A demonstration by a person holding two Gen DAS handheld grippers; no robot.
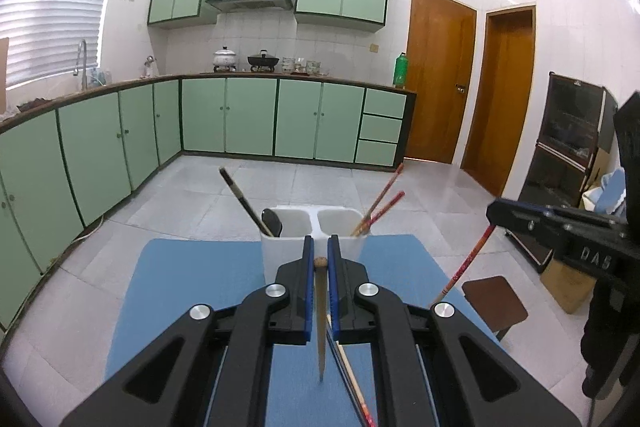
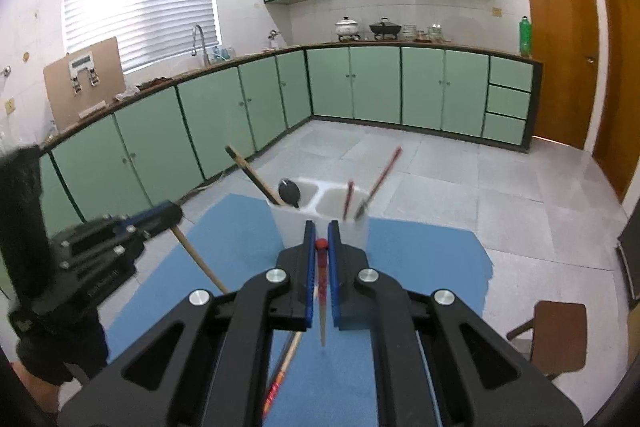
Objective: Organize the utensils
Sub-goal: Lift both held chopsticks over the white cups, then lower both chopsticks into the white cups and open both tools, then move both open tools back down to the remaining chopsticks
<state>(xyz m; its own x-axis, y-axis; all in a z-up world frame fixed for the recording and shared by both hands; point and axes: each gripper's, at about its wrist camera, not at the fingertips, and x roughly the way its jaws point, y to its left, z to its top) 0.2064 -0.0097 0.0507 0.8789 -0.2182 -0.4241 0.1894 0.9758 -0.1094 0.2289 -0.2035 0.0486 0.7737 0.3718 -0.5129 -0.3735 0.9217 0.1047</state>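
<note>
A white two-compartment utensil holder (image 1: pixel 312 227) stands upright at the far edge of the blue mat (image 1: pixel 192 287). Its left compartment holds a black spoon (image 1: pixel 273 221) and a dark-tipped wooden chopstick (image 1: pixel 244 201) leaning left; its right one holds two red chopsticks (image 1: pixel 382 205) leaning right. A plain wooden chopstick (image 1: pixel 320 323) hangs tip-down nearer the camera, a red patterned chopstick (image 2: pixel 321 291) likewise to its right, and more chopsticks (image 1: pixel 348 379) lie on the near mat.
</note>
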